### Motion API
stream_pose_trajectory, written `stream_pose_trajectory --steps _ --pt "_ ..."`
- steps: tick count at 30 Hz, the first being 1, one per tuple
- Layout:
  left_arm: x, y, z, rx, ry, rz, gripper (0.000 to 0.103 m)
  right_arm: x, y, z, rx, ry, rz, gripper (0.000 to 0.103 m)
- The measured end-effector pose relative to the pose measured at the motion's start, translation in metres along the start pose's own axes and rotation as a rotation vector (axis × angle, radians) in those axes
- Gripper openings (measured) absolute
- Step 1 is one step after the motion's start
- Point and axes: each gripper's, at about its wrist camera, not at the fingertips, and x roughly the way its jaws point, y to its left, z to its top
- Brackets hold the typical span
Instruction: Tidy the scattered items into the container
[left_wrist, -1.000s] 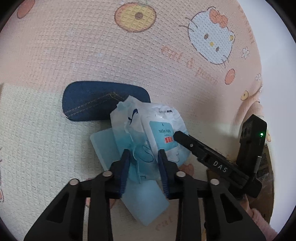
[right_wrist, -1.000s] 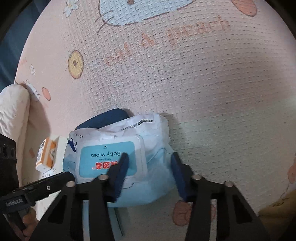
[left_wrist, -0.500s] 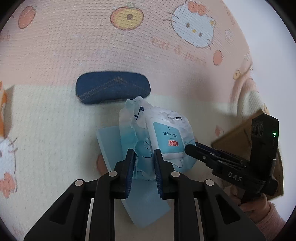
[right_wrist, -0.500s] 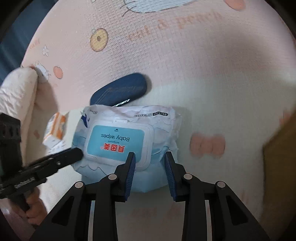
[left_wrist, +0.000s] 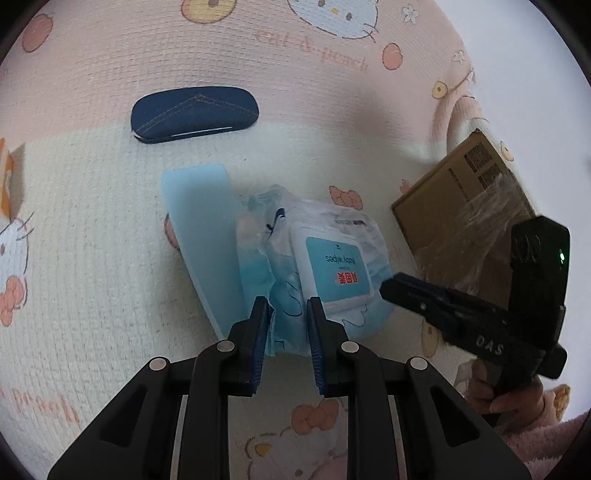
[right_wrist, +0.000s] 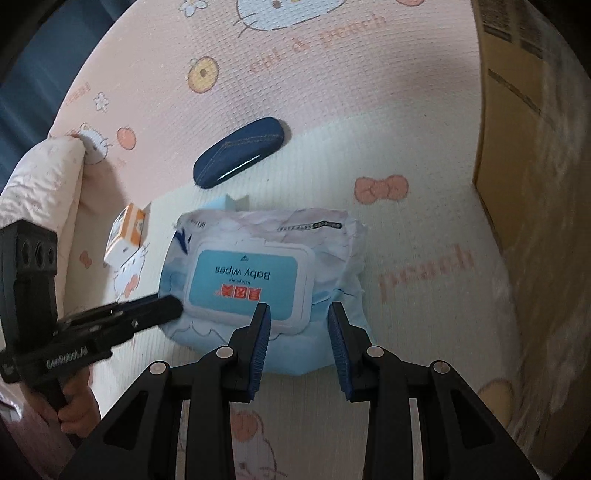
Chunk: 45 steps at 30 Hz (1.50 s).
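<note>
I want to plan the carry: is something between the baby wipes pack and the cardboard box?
Nothing visible. Both claws, left and right, grip the baby wipes pack, and only bare mat lies between it and the cardboard box.

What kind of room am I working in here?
Probably a home bedroom or nursery: a pink cartoon-cat waffle-weave blanket covers the surface, a pale blue baby wipes pack is being moved, and a quilted pillow lies beside.

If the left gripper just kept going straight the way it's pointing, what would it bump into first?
The left gripper is already clamped on the wipes pack, so that pack comes first; beyond it probably the blue sheet beneath.
</note>
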Motion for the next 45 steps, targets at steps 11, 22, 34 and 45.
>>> stream_pose_trajectory --steps 11,22,34,45 --pt "-0.007 -0.024 0.012 0.087 0.059 0.127 0.052 0.006 -0.029 -0.006 0.137 0.000 -0.006 0.050" --pt "0.010 -0.006 0.030 0.020 0.071 0.140 0.052 0.040 -0.029 0.010 0.176 0.043 0.072 0.066" --pt "0.014 0.015 0.030 -0.081 0.090 -0.022 0.029 0.058 -0.049 0.010 0.338 0.077 0.207 0.066" --pt "0.002 0.005 0.040 0.022 0.024 0.108 0.022 0.048 -0.029 0.006 0.341 0.047 0.229 0.044"
